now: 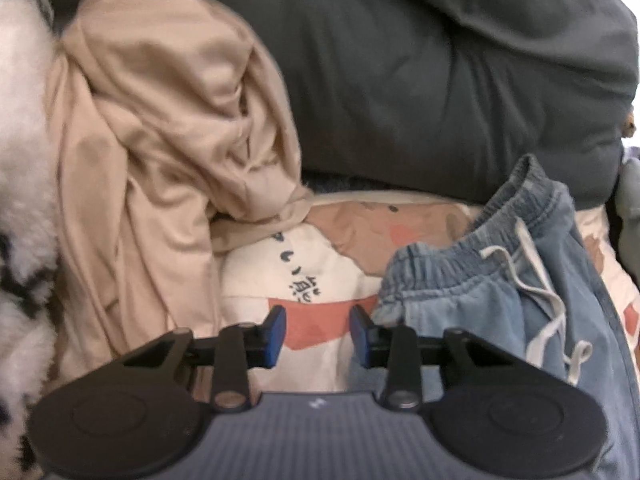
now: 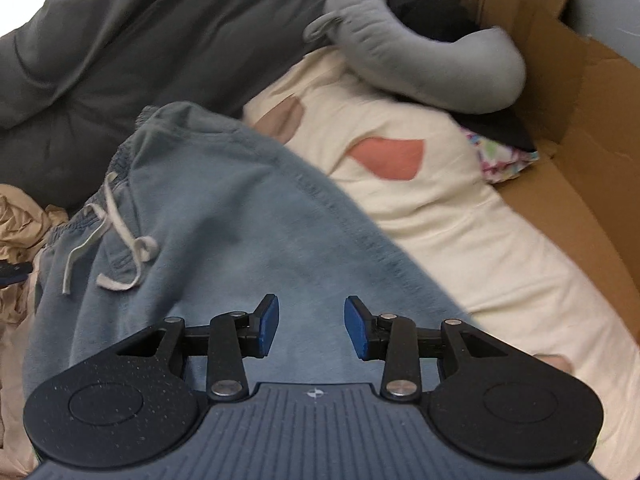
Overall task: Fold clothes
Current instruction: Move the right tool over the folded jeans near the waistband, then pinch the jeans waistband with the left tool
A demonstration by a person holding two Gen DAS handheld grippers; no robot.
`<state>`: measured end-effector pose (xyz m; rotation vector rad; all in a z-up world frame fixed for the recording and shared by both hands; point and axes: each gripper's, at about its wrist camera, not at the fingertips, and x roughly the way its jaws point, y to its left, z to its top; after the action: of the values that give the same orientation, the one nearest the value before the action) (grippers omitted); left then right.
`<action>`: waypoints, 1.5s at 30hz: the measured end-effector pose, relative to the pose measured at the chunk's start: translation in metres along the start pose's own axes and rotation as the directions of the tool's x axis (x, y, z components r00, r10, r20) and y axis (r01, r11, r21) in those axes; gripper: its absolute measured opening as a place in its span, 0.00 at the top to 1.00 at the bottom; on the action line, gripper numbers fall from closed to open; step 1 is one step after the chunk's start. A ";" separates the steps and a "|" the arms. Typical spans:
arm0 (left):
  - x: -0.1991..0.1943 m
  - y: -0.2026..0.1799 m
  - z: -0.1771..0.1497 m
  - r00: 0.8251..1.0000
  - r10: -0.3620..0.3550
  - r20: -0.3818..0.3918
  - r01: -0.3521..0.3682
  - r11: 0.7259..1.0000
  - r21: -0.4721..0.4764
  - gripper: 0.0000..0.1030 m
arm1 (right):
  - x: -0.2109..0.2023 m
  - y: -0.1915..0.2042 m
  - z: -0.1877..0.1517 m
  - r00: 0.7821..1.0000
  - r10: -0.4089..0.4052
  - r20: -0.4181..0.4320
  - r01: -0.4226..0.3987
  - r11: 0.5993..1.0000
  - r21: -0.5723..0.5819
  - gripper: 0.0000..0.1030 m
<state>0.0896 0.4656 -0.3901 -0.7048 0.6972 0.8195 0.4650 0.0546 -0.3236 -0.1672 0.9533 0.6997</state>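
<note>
The right claw (image 2: 311, 328) is recorded nearest its camera, pitched steeply down over the blue drawstring trousers (image 2: 224, 216), with the jaws part-way apart and nothing between the blue pads; whether the tips touch the cloth cannot be told. All positions are noted relative to the trousers. The elastic waistband (image 2: 120, 168) with its white drawstring (image 2: 116, 248) lies up and to the left of this claw, and the cloth runs from there toward and under the claw, so the long axis is judged to run diagonally from the waistband down toward the camera. The trousers lie on a cream printed bedcover (image 2: 440, 240), with a dark grey duvet (image 2: 140, 40) beyond the waistband and a cardboard box (image 2: 580, 140) well apart on the far side. In the left view, the left claw (image 1: 318, 334) is seen over the bedcover, just beside the waistband corner, jaws narrowed but empty; a crumpled beige garment (image 1: 160, 140) lies on its other side. The left claw is judged nearer the waistband, the right nearer the leg portion. A grasp by each at its own end appears to be called for.
</note>
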 end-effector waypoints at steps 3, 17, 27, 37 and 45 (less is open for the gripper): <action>0.007 0.001 -0.003 0.998 -0.060 -0.008 0.059 0.997 -0.056 0.53 | 0.004 0.010 0.000 1.000 0.027 -0.001 -0.027 1.000 0.008 0.58; 0.028 -0.027 -0.017 0.999 -0.031 -0.031 0.031 0.999 0.011 0.55 | 0.007 0.025 0.000 1.000 0.018 0.002 -0.018 0.999 -0.052 0.58; 0.033 -0.038 -0.019 0.998 -0.026 -0.058 0.026 1.000 0.000 0.55 | 0.008 0.017 -0.005 1.000 -0.011 -0.019 0.010 0.999 -0.051 0.56; -0.001 -0.006 -0.012 0.999 0.034 0.037 -0.031 0.997 -0.065 0.53 | 0.014 0.020 -0.007 0.999 0.014 -0.029 -0.017 0.997 -0.078 0.56; 0.018 -0.017 -0.014 0.997 0.080 0.013 -0.080 0.997 0.010 0.54 | 0.019 0.025 -0.008 0.999 0.016 -0.037 -0.020 0.996 -0.089 0.56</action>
<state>0.1090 0.4540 -0.4075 -0.6656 0.7218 0.8919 0.4512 0.0792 -0.3389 -0.2511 0.9600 0.7586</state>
